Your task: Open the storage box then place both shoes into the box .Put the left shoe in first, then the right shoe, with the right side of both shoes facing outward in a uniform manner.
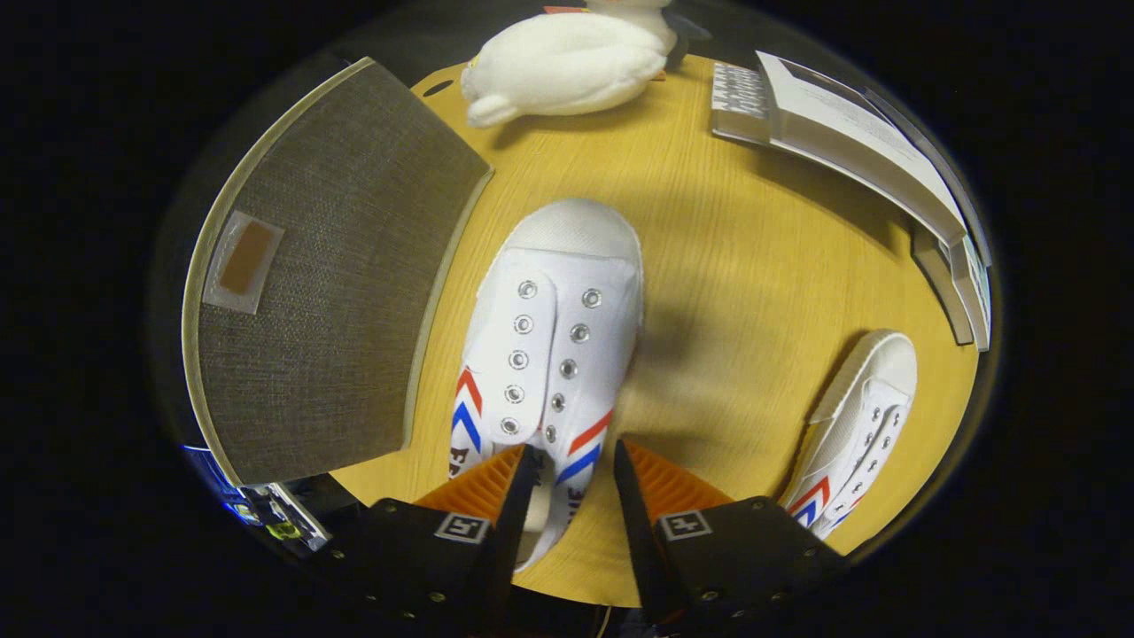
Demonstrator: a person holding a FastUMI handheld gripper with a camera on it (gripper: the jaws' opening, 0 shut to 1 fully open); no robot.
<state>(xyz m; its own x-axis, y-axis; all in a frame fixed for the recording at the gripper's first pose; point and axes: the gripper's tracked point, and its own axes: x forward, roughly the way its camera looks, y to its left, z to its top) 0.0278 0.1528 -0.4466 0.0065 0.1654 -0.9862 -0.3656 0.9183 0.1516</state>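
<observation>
On the table (pixel 709 266), one shoe (pixel 549 337) lies between and ahead of the gripper (pixel 571 461) fingers, which stand apart. Left of that shoe, the box (pixel 328 266); right, another shoe (pixel 855 425); beyond, a plush toy (pixel 567 62) and booklets (pixel 850 133).

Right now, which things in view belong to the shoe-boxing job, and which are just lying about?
Job things:
- near shoe, its heel end between the open fingers of the gripper
- second shoe, lying off to one side
- grey fabric storage box, lid shut

Lying about:
- white plush toy
- stacked books
</observation>
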